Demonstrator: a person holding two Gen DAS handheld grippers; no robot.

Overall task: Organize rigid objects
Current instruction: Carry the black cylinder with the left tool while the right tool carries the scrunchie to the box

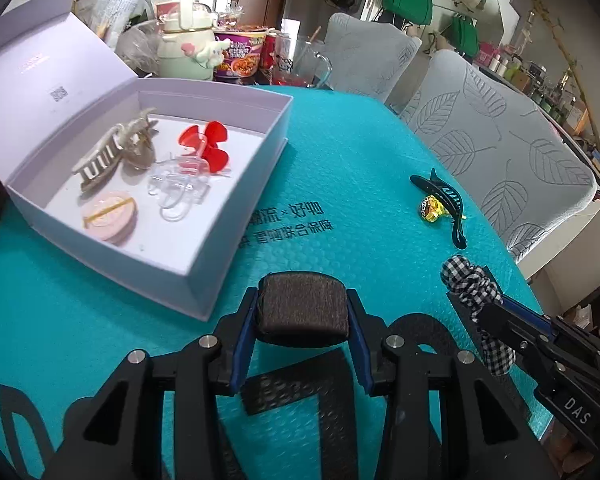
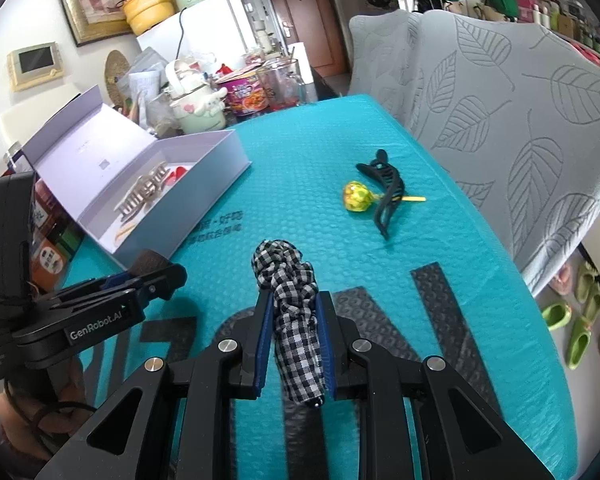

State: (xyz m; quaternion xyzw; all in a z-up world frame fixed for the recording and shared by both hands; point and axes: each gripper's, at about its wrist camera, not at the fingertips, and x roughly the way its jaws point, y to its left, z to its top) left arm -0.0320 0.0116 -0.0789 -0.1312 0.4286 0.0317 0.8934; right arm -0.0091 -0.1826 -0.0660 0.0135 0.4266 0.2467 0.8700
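Note:
My left gripper (image 1: 303, 299) is shut on a dark brown fuzzy hair piece (image 1: 303, 310), low over the teal mat and just in front of the open lavender box (image 1: 236, 216). Inside the box lie a beige claw clip (image 1: 112, 152), a red bow clip (image 1: 206, 142), a clear clip (image 1: 178, 192) and a pink round case (image 1: 110, 216). My right gripper (image 2: 295, 297) is shut on a black-and-white checked fabric clip (image 2: 290, 280). Further out on the mat, a black claw clip (image 2: 385, 194) lies across a yellow lollipop (image 2: 355, 196). The left gripper (image 2: 160, 270) also shows at the left of the right wrist view.
The teal bubble mat (image 1: 339, 140) covers the table. Behind the box stand a cream jug with a plush dog (image 1: 188, 46), a noodle cup (image 1: 240, 54) and a glass mug (image 1: 303, 62). Grey leaf-patterned chair backs (image 1: 499, 140) line the table's right edge.

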